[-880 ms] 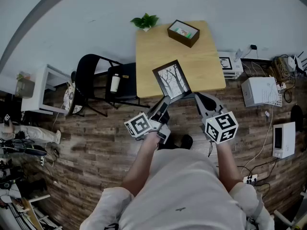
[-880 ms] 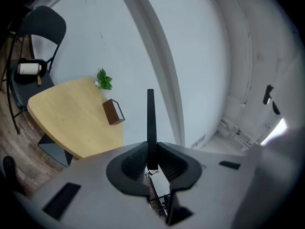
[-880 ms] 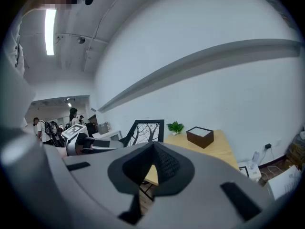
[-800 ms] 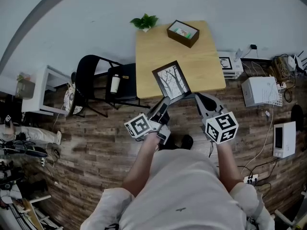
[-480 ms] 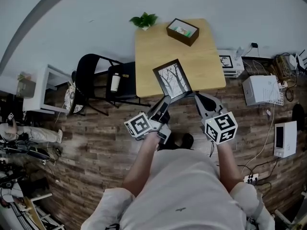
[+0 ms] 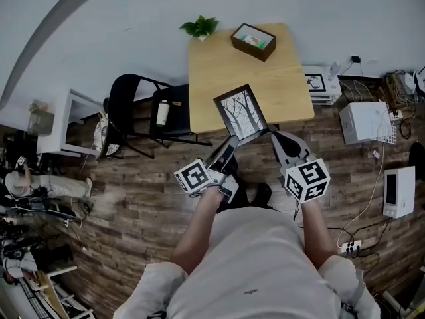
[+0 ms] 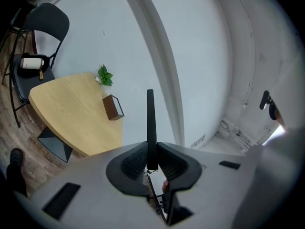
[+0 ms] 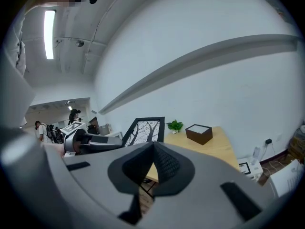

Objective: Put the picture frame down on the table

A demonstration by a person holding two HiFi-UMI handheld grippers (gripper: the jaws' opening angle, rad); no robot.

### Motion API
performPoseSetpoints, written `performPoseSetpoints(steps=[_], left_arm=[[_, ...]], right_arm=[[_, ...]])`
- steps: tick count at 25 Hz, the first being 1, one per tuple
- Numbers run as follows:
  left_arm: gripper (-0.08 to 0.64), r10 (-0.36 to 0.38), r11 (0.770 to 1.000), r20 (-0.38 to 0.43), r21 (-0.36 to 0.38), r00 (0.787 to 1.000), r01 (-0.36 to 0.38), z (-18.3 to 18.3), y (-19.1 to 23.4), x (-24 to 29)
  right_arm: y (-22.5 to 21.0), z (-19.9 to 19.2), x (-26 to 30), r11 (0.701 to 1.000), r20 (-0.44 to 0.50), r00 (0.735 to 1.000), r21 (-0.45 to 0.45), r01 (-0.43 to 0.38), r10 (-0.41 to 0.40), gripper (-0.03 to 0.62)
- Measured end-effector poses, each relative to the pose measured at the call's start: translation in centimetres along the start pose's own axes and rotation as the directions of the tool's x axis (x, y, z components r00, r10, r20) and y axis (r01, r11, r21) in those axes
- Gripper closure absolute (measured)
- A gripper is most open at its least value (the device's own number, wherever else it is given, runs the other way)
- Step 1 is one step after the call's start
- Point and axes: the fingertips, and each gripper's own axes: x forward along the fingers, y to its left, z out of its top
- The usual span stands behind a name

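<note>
- Now we hold the picture frame (image 6: pixel 242 113) in our left gripper (image 6: pixel 230 146), near the centre of the head view, where it overlaps the near edge of the wooden table (image 6: pixel 219 72).
- In the left gripper view, our jaws are clamped on the frame, which shows edge-on as a thin dark bar rising through the middle of the picture.
- Our right gripper (image 6: pixel 277 137) sits just beside the frame's lower right corner, its jaws pressed together with nothing between them.
- From the right gripper view, the frame stands raised and tilted, its tree print facing us, left of the plant (image 8: pixel 175 125) and the brown box (image 8: pixel 199 133).
- Both stand at the table's far edge.
- We see a black chair (image 6: pixel 129 111) left of the table.
</note>
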Motion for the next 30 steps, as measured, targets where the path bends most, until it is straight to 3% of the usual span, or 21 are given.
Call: performPoseSetpoints(steps=[5,15,25,30], left_arm=[[0.502,0.010,1.000,-0.011,0.006,1.000,-0.010,-0.5,0.2,-0.3],[0.502,0.013,0.998,-0.021,-0.068,1.000,-0.015,0.8,2.6,0.2],[0.502,0.001,0.999,-0.044,-0.035,0.999,-0.003,6.9,6.0,2.4],[0.502,0.002,0.997,-0.056,-0.071,0.998,-0.006,9.6,7.4,3.7]], right_arm=[[0.3,-0.3,-0.5,1.000,0.000,1.000,0.010,-0.008,0.008,0.594],[0.1,-0.8,1.4,1.000,-0.031,0.999,0.017,0.008,-0.008,0.594],[-0.8,1.0,7.4,0.998,-0.072,0.996,-0.011,0.054,-0.055,0.594],[-1.6,2.7,10.1,0.996,-0.075,0.994,-0.032,0.078,-0.081,0.594]])
